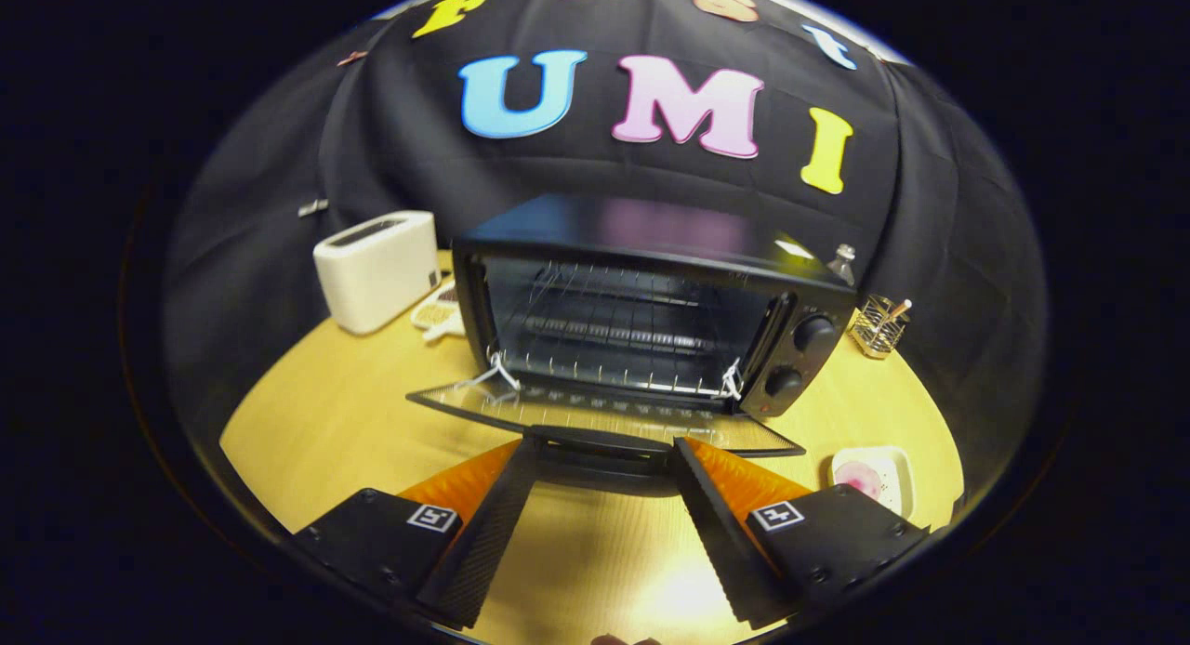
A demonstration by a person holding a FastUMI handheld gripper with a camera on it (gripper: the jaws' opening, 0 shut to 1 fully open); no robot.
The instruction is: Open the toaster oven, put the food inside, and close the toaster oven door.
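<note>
Toaster oven (641, 320), boxy, glass door (595, 420) flat; tool (604, 459) spread wide around its handle (600, 440).

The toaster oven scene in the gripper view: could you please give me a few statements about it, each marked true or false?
1. The toaster oven door is folded down open. True.
2. The claw is shut on the door handle. False: its fingers stand apart, one at each end of the handle, not pressing it.
3. Food already lies on the wire rack. False: the rack is bare.
4. A white toaster stands beside the oven, on the side away from its knobs. True.
5. The food on the small plate sits on the wooden table by the knob side. True.
</note>
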